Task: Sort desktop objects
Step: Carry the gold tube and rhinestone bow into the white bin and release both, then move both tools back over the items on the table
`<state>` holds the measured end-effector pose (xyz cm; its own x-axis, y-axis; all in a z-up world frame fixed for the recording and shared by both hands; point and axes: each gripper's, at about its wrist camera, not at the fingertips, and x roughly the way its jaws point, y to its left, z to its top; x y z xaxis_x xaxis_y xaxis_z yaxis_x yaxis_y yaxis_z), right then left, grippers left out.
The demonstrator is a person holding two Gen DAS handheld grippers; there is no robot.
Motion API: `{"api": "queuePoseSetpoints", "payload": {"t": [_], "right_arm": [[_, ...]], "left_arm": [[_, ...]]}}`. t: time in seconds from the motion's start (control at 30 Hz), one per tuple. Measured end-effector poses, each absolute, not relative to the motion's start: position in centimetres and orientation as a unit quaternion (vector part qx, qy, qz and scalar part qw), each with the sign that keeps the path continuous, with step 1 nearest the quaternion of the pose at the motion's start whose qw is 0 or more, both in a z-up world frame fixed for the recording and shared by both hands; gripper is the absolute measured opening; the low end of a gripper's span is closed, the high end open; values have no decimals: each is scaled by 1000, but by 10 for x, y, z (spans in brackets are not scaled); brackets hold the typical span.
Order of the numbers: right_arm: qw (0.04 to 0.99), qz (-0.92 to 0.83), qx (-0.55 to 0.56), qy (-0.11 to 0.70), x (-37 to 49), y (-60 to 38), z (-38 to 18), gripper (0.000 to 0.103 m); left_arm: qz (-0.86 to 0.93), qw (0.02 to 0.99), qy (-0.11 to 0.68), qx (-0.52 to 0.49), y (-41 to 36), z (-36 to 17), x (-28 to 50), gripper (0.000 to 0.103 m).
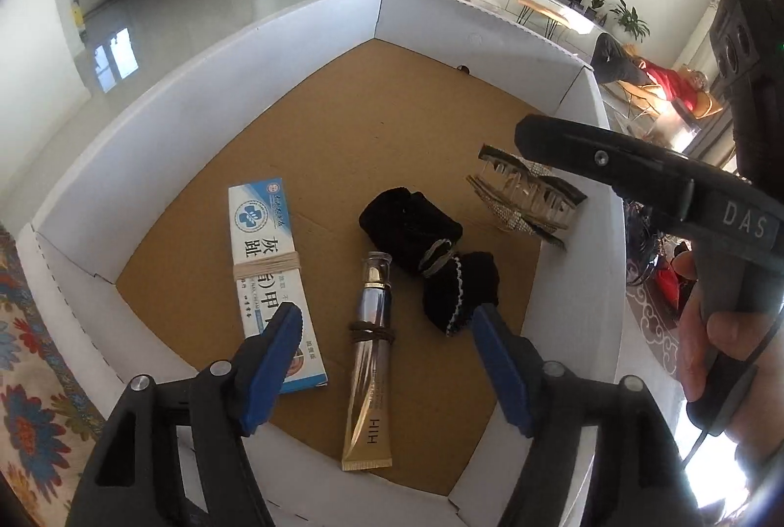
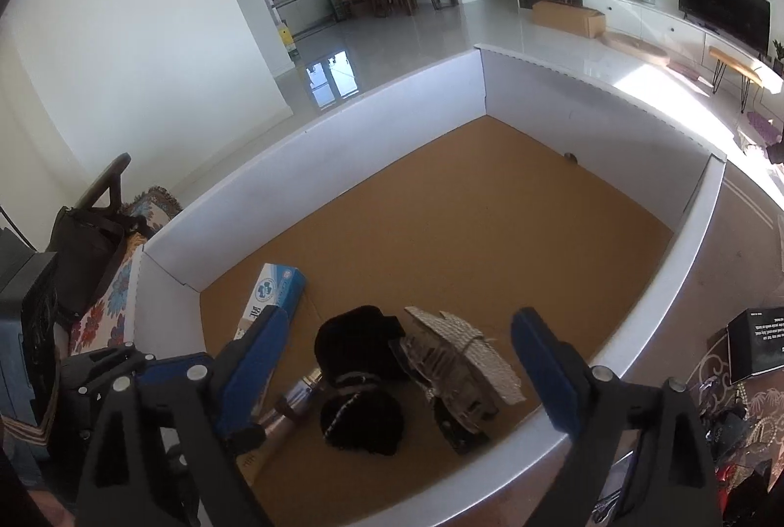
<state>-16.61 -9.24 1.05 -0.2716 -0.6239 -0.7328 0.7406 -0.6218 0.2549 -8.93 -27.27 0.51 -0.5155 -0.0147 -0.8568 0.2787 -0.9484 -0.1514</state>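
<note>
A white-walled box (image 1: 206, 96) with a brown cardboard floor holds a blue-white ointment carton (image 1: 267, 262), a gold-silver cosmetic tube (image 1: 370, 360), a black bundled cloth (image 1: 431, 257) and a rhinestone hair claw (image 1: 529, 199). My left gripper (image 1: 387, 355) is open and empty, hovering over the tube at the near side. The right gripper shows at the right of the left wrist view, its finger (image 1: 612, 155) over the hair claw. In the right wrist view my right gripper (image 2: 397, 360) is open and empty above the black cloth (image 2: 360, 380) and hair claw (image 2: 460, 365); the carton (image 2: 274, 297) lies left.
The box's white walls (image 2: 343, 145) ring the objects. A floral cloth (image 1: 29, 331) lies left of the box. A black bag (image 2: 83, 252) sits at far left and a black booklet (image 2: 759, 341) and beads at the right. The far half of the box floor (image 2: 490, 208) is bare cardboard.
</note>
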Motion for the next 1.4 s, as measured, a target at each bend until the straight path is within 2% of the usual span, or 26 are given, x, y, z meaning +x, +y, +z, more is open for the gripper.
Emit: {"api": "queuePoseSetpoints", "payload": {"t": [0.17, 0.3, 0.37, 0.4, 0.43, 0.47, 0.53, 0.7, 0.87, 1.03, 1.4], "right_arm": [[432, -809, 395, 56, -145, -40, 29, 93], [414, -832, 364, 66, -113, 42, 26, 101], [386, -849, 352, 84, -93, 96, 14, 103], [366, -858, 348, 96, -82, 124, 5, 103], [344, -865, 348, 108, -71, 151, -5, 103], [322, -870, 355, 118, -63, 177, -15, 103], [279, -872, 383, 124, -51, 224, -35, 103], [210, -869, 439, 82, -44, 301, -69, 103], [190, -870, 450, 66, -46, 317, -82, 103], [191, -872, 449, 49, -52, 306, -86, 103], [169, -872, 450, 94, -52, 289, -91, 103]], "left_arm": [[-877, 71, 134, 456, -247, 28, -72, 71], [-894, 18, 112, 434, -197, 51, -55, 72], [-898, -23, 94, 429, -164, 57, -52, 76], [-899, -44, 85, 428, -148, 57, -50, 84], [-898, -62, 77, 429, -131, 56, -50, 91], [-895, -80, 71, 433, -113, 53, -51, 92], [-885, -111, 60, 448, -81, 40, -59, 93], [-857, -136, 34, 496, -7, -4, -87, 92], [-848, -112, 22, 517, 29, -41, -109, 92], [-851, -77, 33, 519, 29, -63, -119, 92], [-873, -55, -33, 483, 38, -73, -106, 94]]}}
